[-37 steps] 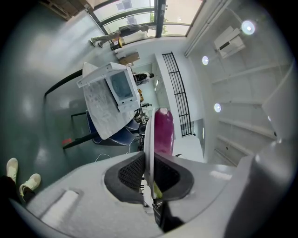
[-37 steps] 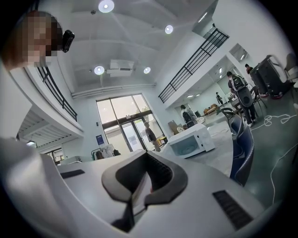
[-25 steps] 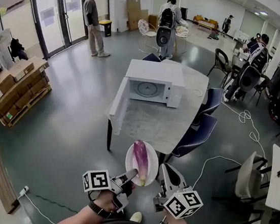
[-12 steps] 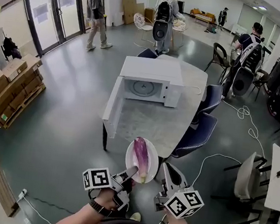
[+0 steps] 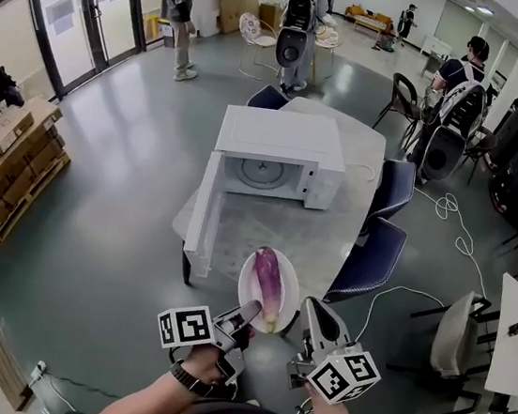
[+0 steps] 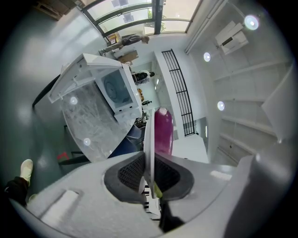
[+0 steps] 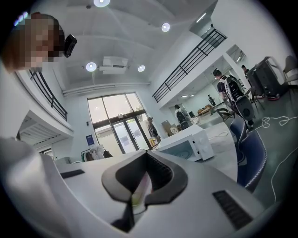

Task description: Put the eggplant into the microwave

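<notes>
Fingers (image 5: 242,318), left: pinch plate (image 5: 247,285) rim; eggplant (image 5: 267,273) long axis toward microwave (image 5: 278,138).

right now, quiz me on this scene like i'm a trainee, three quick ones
1. True or false: the eggplant already lies inside the microwave.
2. What does the left gripper clamp? A the eggplant; B the rim of the plate; C the microwave door.
3. Fill in: the microwave's door stands ___.
Key: 1 false, it lies on the plate; 2 B; 3 open.
</notes>
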Tool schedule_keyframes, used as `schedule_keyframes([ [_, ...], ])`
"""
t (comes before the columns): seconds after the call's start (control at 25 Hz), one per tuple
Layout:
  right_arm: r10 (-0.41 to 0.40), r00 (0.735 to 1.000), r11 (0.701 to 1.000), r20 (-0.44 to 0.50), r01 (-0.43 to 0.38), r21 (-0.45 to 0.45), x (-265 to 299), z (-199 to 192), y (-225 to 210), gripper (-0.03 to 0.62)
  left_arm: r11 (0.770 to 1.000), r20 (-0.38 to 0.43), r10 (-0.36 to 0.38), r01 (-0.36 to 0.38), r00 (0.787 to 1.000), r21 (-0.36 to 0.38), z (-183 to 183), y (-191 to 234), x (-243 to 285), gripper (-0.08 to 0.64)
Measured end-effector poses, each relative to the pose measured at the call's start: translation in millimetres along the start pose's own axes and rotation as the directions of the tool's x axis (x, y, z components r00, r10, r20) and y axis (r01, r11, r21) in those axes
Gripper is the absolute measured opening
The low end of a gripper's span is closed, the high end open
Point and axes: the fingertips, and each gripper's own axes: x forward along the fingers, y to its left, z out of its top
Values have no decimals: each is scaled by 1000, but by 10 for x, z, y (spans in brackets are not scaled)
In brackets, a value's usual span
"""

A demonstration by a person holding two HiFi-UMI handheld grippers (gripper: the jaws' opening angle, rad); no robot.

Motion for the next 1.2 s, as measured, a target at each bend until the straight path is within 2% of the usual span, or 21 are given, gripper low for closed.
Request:
schedule_keyframes([
  [0.24, -37, 999, 999, 20, 37, -2, 371, 72, -115, 2, 1000, -35, -10, 10, 999, 7, 356, 97, 275, 37],
  [0.56, -58, 998, 998, 15, 58, 1, 636, 171, -301, 2, 1000, -43, 4, -5, 999, -20, 611, 201, 573, 37],
  [1.0, 52, 998, 999, -35, -52, 2, 1300, 449, -902, 2, 996, 22, 76, -75, 997, -45, 1012, 417, 1304, 37],
  [1.2, 109, 992, 994, -69, -108, 12, 1514, 532, -1195, 2, 992, 79, 110, -104, 991, -68, 1196, 556, 1594, 37],
])
